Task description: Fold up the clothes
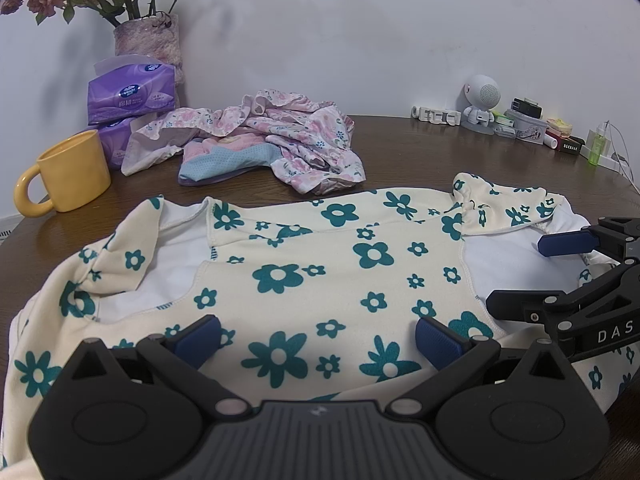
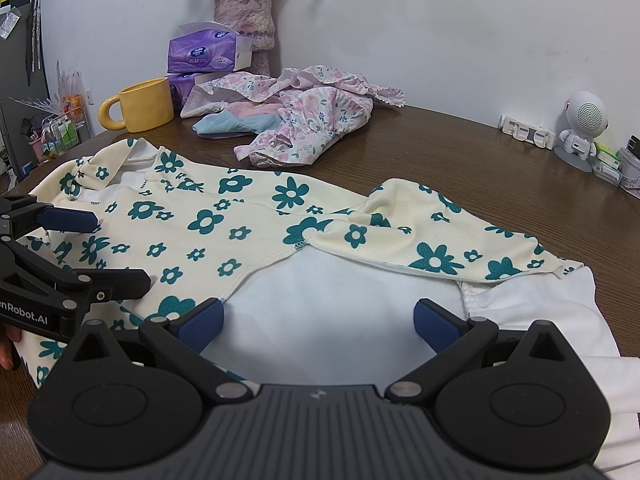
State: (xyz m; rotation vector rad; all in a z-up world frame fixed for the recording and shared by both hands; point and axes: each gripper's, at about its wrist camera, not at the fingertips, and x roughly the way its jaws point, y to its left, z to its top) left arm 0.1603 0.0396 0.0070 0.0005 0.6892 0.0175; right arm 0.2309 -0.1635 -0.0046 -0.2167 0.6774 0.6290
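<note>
A cream top with teal flowers (image 1: 320, 256) lies spread on the brown table (image 1: 420, 148), both sleeves folded in and its white lining (image 2: 320, 292) showing. My left gripper (image 1: 318, 340) hovers open over the flowered front, with nothing between its blue pads (image 1: 198, 340). The right gripper (image 2: 320, 326) is open too, low over the white lining near the right sleeve (image 2: 440, 240). Each gripper shows in the other's view: the right gripper (image 1: 532, 272) at the garment's right side, the left gripper (image 2: 116, 248) at its left side. Neither holds cloth.
A crumpled pile of pink floral clothes (image 1: 272, 140) lies behind the top. A yellow mug (image 1: 68, 172), purple tissue packs (image 1: 132, 96) and a vase of flowers (image 1: 148, 40) stand at the back left. A small robot-shaped speaker (image 1: 480, 104) and several small items line the back right.
</note>
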